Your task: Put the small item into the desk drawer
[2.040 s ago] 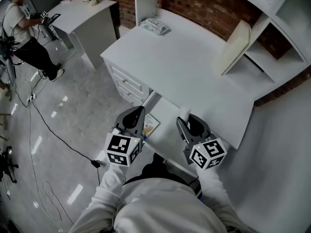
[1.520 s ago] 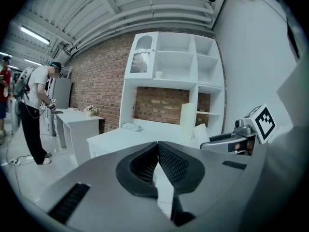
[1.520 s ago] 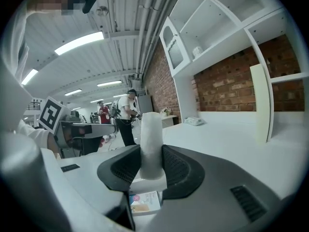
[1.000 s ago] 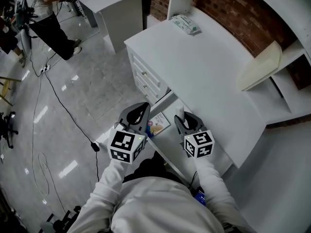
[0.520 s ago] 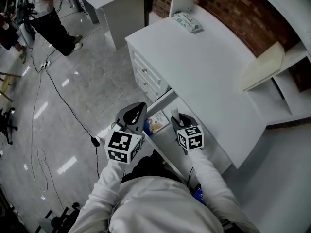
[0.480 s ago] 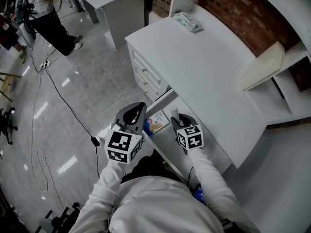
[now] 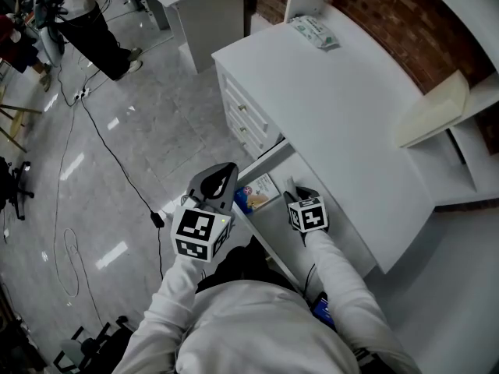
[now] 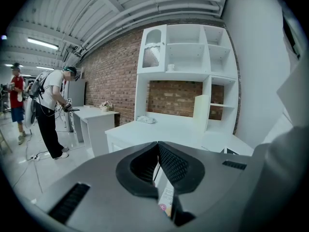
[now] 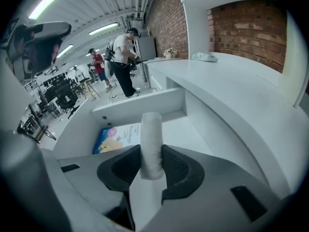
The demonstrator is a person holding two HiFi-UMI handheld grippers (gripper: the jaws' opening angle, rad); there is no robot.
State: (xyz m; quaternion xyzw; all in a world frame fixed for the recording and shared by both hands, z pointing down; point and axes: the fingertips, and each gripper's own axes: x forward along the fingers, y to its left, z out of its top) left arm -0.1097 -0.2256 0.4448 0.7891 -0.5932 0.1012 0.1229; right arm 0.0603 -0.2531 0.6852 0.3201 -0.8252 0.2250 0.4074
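- The right gripper [image 7: 296, 195], clamped on the white roll [image 9: 151, 144], now sits lower, inside the open drawer [image 7: 290, 168].
- It is closer to the booklet [image 7: 261, 191].

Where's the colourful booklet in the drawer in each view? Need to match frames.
Head view: colourful booklet just below centre, in the drawer.
Left gripper view: a sliver at bottom centre.
Right gripper view: left of centre, on the drawer floor.
Shared landmark: wipes pack, visible in all three.
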